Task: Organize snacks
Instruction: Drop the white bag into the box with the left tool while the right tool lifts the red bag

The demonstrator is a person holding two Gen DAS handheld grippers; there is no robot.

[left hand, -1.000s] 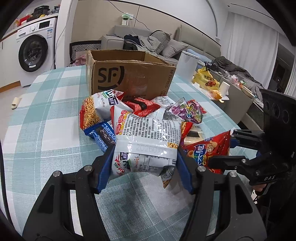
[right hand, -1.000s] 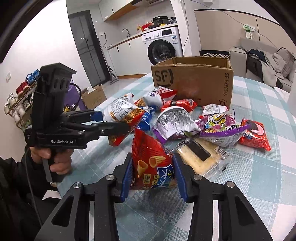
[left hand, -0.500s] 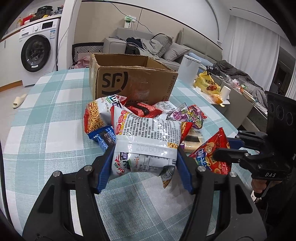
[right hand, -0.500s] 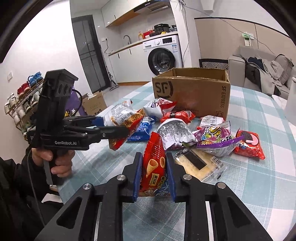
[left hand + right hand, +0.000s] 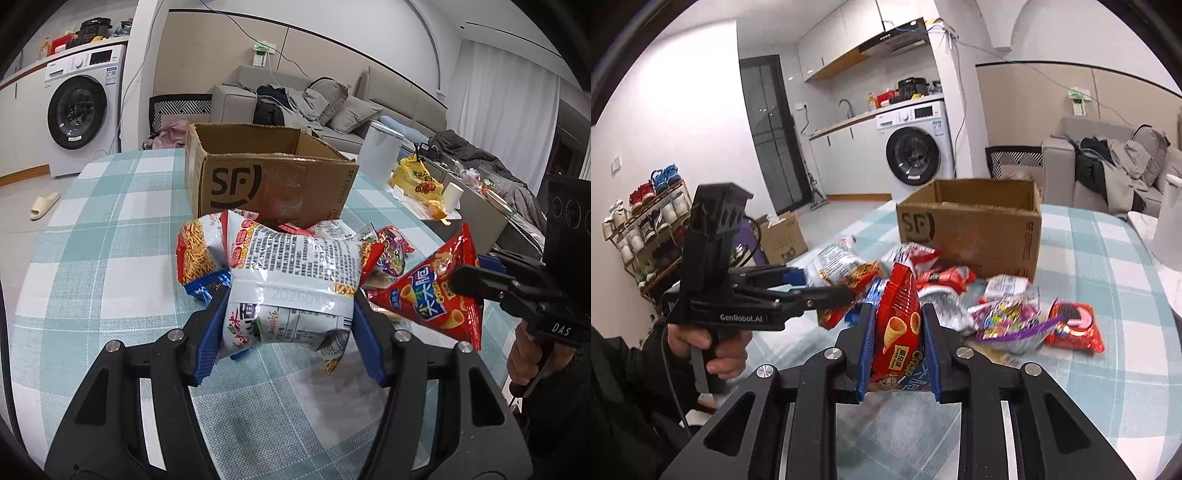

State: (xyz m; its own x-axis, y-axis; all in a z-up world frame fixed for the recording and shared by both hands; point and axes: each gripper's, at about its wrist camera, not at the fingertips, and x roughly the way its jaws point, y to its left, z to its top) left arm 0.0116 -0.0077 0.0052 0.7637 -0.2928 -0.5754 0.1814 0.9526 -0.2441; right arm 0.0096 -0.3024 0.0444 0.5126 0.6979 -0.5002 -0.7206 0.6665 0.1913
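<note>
My left gripper (image 5: 290,321) is shut on a white snack bag (image 5: 291,266) with printed text, holding it above the checked tablecloth (image 5: 92,258). My right gripper (image 5: 899,325) is shut on a red bag of cone crisps (image 5: 899,295), held upright off the table. The left wrist view shows that red bag (image 5: 432,295) hanging at the right from the right gripper (image 5: 469,271). In the right wrist view the left gripper (image 5: 827,282) and its white bag (image 5: 838,266) are at the left. An open brown cardboard box (image 5: 273,184) stands behind the snack pile.
Several loose snack packs lie in front of the box (image 5: 971,225), among them a purple bag (image 5: 1008,321) and a red biscuit pack (image 5: 1075,325). A white canister (image 5: 382,155) stands at the table's far right. A washing machine (image 5: 81,110) and a sofa (image 5: 332,107) lie beyond.
My right gripper closed on the red cone-crisp bag and lifted it off the table. The left gripper kept its grip on the white bag and barely moved.
</note>
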